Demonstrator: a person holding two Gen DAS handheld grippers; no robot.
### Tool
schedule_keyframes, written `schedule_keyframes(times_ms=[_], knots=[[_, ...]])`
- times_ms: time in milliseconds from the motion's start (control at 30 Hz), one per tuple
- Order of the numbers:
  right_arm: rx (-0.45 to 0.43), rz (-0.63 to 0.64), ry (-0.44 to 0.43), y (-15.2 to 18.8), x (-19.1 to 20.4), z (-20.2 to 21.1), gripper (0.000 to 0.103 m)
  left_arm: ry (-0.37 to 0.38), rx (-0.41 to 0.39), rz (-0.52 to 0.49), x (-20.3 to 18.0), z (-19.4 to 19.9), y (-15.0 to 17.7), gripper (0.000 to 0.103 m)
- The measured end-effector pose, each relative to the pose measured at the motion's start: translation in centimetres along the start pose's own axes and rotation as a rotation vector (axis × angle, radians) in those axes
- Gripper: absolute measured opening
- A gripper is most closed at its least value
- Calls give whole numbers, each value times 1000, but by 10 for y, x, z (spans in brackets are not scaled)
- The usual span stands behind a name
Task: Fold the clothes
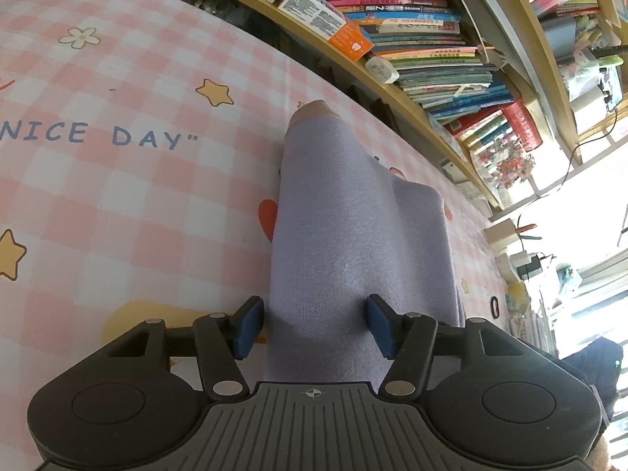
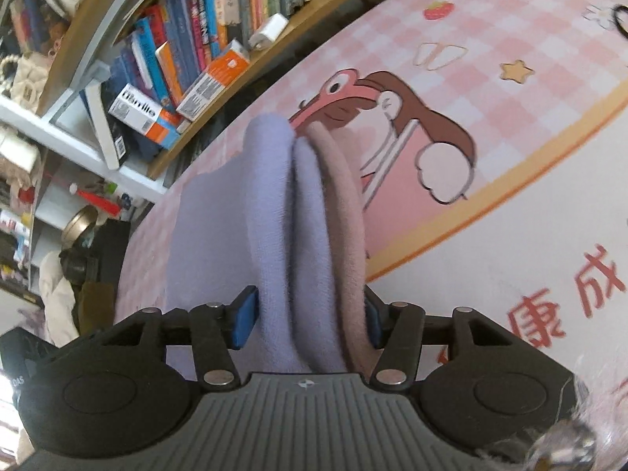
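Observation:
A lavender garment [image 1: 345, 212] with a pink-beige band [image 1: 314, 112] at its far end lies folded on the pink checked cloth [image 1: 117, 180]. My left gripper [image 1: 314, 324] is open, its blue pads [image 1: 248, 325] on either side of the garment's near end, with a gap on the left side. In the right wrist view the same garment [image 2: 282, 212] stands bunched in thick folds with the pink-beige band [image 2: 345, 212] on the right. My right gripper [image 2: 308, 316] is shut on these folds, the pads [image 2: 244, 320] pressing both sides.
A wooden bookshelf [image 1: 424, 39] full of books and boxes runs along the far edge of the cloth; it also shows in the right wrist view [image 2: 188, 51]. Cluttered shelves and a dark hair tie [image 1: 494, 308] lie to the right.

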State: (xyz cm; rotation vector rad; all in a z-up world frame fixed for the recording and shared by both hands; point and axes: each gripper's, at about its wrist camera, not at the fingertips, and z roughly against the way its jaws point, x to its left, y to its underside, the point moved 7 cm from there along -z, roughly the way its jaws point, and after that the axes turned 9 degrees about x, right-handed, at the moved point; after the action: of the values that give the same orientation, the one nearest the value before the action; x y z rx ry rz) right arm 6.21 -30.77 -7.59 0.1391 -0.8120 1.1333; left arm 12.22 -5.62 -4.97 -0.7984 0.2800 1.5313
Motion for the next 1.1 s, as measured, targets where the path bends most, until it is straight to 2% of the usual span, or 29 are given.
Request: schedule_keyframes(times_ms=[67, 133, 200, 300, 467, 533, 667, 700, 833, 867, 967, 1100], knots=[[-2, 66, 46, 0, 8, -2, 36, -23, -9, -21, -5, 0, 1, 54], [-20, 132, 72, 3, 15, 1, 33, -62, -23, -54, -12, 2, 3, 51], [-38, 194, 94, 6, 22, 4, 32, -103, -36, -92, -18, 5, 4, 51], [-65, 287, 128, 10, 32, 8, 32, -91, -31, -87, -15, 6, 3, 51], [-11, 68, 33, 2, 1, 6, 44, -15, 4, -30, -4, 1, 0, 58], [-2, 41, 28, 1, -3, 6, 49, -2, 6, -24, -2, 0, 0, 61], [-9, 22, 31, 4, -3, 7, 49, 6, 1, -38, -5, -2, 1, 62], [-4, 31, 34, 4, -1, 6, 49, 8, 0, -41, -5, -3, 2, 61], [24, 114, 63, 5, 8, 1, 39, -19, -14, -61, -12, -5, 3, 58], [17, 136, 74, 6, 10, 2, 36, -28, -19, -62, -13, -4, 3, 57], [-29, 232, 101, 10, 21, 10, 32, -45, -50, -73, -20, 2, 6, 44], [-46, 315, 106, 13, 32, 22, 31, -58, -93, -68, -33, 14, 16, 41]])
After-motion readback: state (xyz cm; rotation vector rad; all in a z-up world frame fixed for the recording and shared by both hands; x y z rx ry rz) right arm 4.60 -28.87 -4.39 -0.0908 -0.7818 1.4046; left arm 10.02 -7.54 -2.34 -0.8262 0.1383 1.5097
